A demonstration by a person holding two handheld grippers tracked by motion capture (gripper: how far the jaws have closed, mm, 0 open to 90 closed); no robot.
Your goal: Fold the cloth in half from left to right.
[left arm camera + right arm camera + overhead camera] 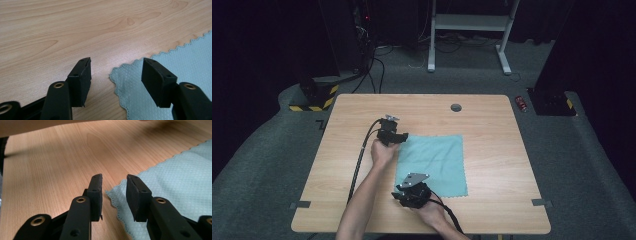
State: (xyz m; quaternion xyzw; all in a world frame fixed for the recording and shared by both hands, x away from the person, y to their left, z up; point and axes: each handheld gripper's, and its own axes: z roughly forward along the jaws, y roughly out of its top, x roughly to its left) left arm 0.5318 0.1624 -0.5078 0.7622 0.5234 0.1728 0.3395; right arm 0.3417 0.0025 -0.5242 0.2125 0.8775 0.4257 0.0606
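Note:
A teal cloth [437, 160] lies flat on the wooden table [492, 150], slightly rumpled in the middle. My left gripper [403, 136] sits at the cloth's far left corner. In the left gripper view it [116, 62] is open, low over the table, with the scalloped corner of the cloth [130, 87] between its jaws. My right gripper [403, 192] is at the cloth's near left corner. In the right gripper view it [114, 177] is open with a narrower gap, and the corner of the cloth [175, 175] reaches in between its jaws.
A round cable hole [456, 107] is set into the table near its far edge. Tape strips [541, 202] mark the near corners. On the carpet beyond stand a white desk frame [469, 30], a yellow-black striped base [314, 100] and a red can [522, 103].

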